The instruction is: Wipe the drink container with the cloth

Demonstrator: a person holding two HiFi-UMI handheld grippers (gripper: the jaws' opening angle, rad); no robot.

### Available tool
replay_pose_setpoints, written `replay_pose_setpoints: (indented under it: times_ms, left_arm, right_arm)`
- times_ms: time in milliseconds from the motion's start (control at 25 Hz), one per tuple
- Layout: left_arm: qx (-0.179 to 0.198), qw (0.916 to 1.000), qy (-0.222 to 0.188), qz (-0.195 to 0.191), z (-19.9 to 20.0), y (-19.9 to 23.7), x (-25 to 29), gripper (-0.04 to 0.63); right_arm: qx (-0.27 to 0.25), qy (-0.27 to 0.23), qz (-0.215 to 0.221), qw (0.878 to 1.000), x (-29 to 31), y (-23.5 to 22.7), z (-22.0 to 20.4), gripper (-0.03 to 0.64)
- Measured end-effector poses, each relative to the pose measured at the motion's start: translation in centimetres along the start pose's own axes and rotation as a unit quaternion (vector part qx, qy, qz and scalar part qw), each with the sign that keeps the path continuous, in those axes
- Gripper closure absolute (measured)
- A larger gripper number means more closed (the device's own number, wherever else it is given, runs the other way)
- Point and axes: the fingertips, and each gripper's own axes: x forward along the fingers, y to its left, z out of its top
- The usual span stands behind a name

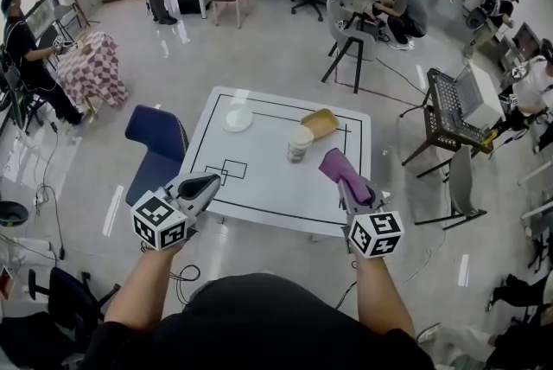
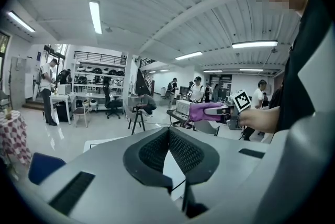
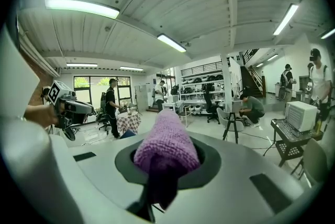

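Observation:
The drink container (image 1: 300, 143), a pale cup, stands upright right of centre on the white table (image 1: 259, 187). Both grippers hover above the table's near edge, short of the cup. My right gripper (image 1: 344, 180) is shut on a purple knitted cloth (image 1: 333, 162), which bulges out between its jaws (image 3: 165, 145). My left gripper (image 1: 207, 183) is shut with nothing in it, and its dark ribbed pads (image 2: 170, 152) meet. The left gripper view shows the right gripper (image 2: 222, 110) with the cloth (image 2: 201, 111). The right gripper view shows the left gripper (image 3: 73, 108) off to its left.
A white round plate (image 1: 237, 118) lies at the table's far left, and a tan object (image 1: 320, 123) lies tipped behind the cup. A blue chair (image 1: 155, 135) stands left of the table; a black mesh cart (image 1: 445, 113) and a grey chair (image 1: 462, 182) stand to the right. People work around the room.

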Motion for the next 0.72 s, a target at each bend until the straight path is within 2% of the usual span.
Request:
replay_pose_setpoints:
  times_ms: [360, 720]
  left_arm:
    - [-0.004, 0.9996, 0.007, -0.027, -0.3, 0.8, 4.1, 0.574]
    - [0.002, 0.9975, -0.003, -0.071, 1.2, 5.2, 6.8, 0.574]
  right_arm:
    - [0.004, 0.009, -0.010, 1.000, 1.4, -1.8, -1.0, 0.532]
    - [0.000, 0.023, -0.048, 0.999, 3.9, -1.9, -0.1, 0.532]
